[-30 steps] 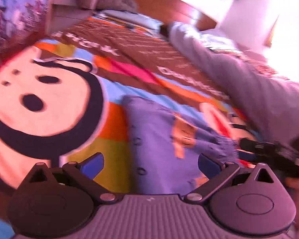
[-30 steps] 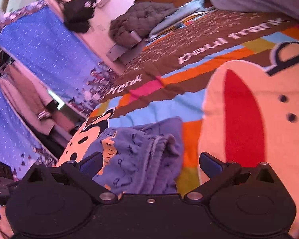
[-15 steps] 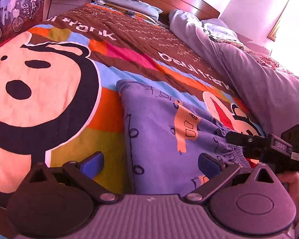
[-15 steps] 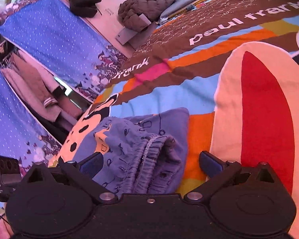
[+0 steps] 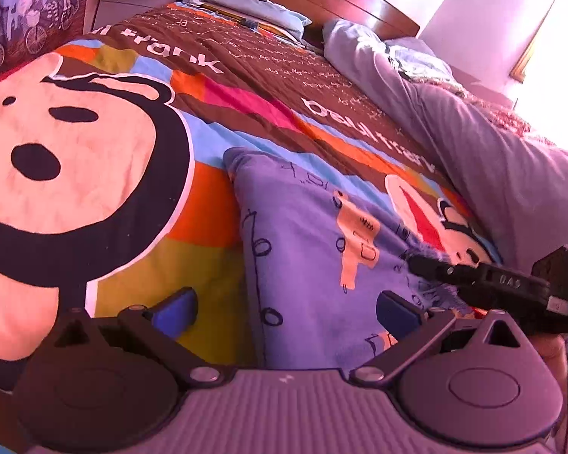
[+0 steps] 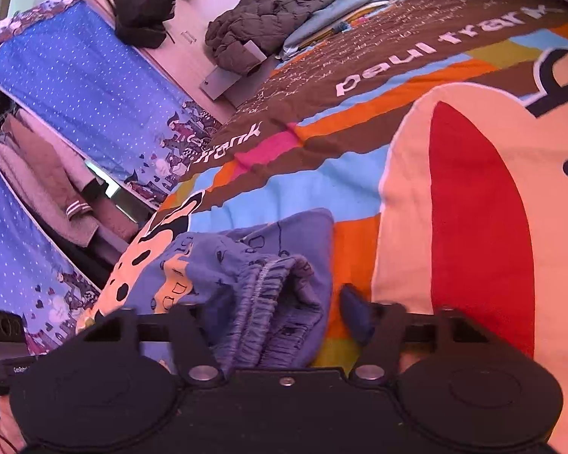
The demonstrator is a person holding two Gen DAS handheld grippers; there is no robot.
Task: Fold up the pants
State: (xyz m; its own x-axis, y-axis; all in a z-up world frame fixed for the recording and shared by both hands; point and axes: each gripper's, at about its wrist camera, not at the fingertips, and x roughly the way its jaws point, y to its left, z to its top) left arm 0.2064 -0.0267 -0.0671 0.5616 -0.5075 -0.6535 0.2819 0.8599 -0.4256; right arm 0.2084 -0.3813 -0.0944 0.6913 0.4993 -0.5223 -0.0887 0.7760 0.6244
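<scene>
The blue printed pants lie folded on the cartoon bedspread. My left gripper is open, low over their near left edge, with the fabric between its blue pads. The right gripper shows in the left wrist view at the pants' right side. In the right wrist view the pants show their gathered elastic waistband. My right gripper has its jaws partly drawn in around the waistband, which sits between the fingers. I cannot tell if the pads touch it.
A lilac duvet is heaped along the bed's right side. A dark quilted jacket lies near the wooden headboard. A blue dotted curtain and hanging clothes stand beside the bed.
The right gripper's fingers have drawn inward around the waistband and moved in closer over it. The left gripper has steadied low at the pants' left edge, still open.
</scene>
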